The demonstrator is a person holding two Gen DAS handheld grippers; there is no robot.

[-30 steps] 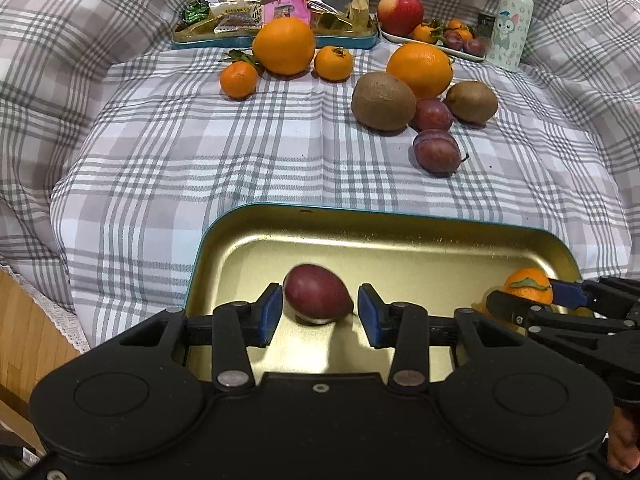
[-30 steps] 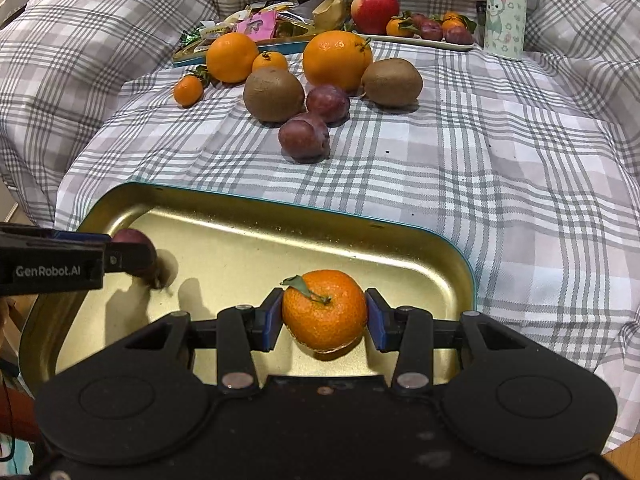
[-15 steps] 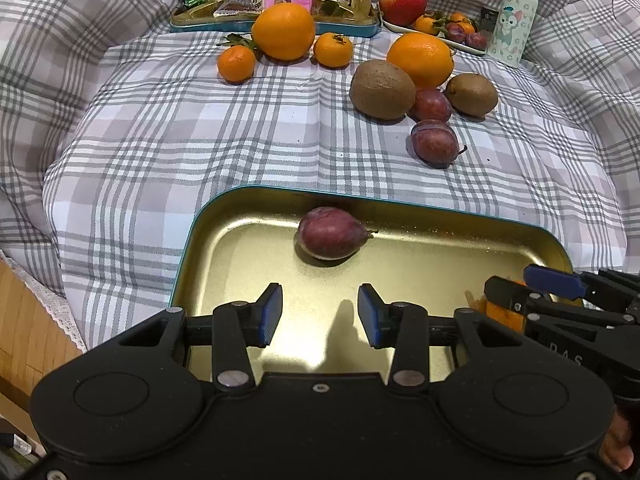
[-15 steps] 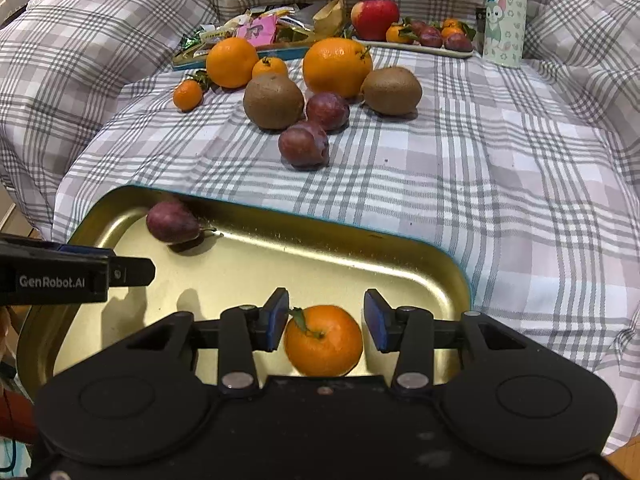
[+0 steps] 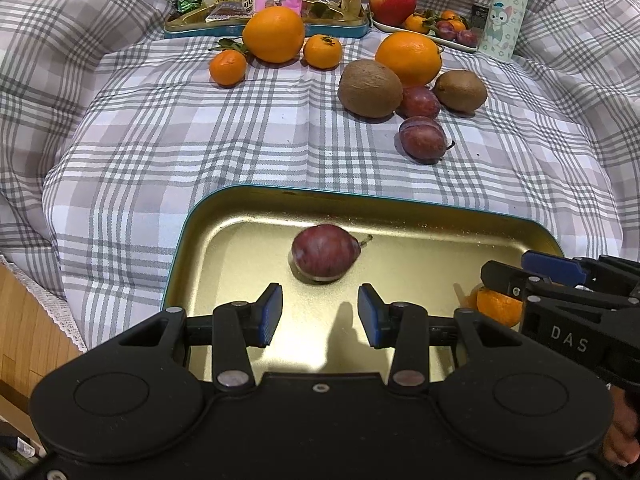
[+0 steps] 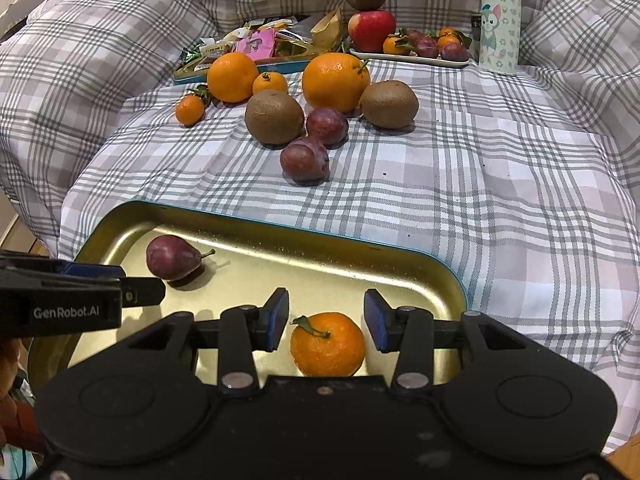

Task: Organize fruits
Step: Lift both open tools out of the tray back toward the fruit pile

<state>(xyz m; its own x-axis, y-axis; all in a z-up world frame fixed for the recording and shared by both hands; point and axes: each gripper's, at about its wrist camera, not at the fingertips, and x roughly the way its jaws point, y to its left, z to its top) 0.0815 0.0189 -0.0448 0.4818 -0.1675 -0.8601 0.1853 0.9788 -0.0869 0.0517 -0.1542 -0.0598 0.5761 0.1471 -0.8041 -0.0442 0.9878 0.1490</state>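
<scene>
A gold tray with a teal rim [image 5: 360, 197] [image 6: 280, 226] lies near me on the plaid cloth. A dark red plum [image 5: 325, 254] [image 6: 172, 257] rests in its left part, just ahead of my left gripper [image 5: 319, 314], which is open with nothing between its pads. A mandarin with a leaf [image 6: 327, 345] [image 5: 498, 307] sits on the tray floor at the right. My right gripper [image 6: 326, 316] stands open over it, pads clear of the skin. Each gripper shows at the edge of the other's view.
On the cloth beyond the tray lie two plums [image 6: 305, 159], two kiwis [image 6: 274, 116], two oranges [image 6: 335, 81] and two small mandarins [image 6: 190, 110]. Farther back are a snack tin [image 5: 264, 28], a white plate of fruit [image 6: 408, 56] and a bottle [image 6: 500, 26]. Wooden floor shows lower left.
The left gripper let go of the plum and drew back; the plum now lies farther in on the tray. The right gripper released the mandarin, which now rests on the tray below its pads.
</scene>
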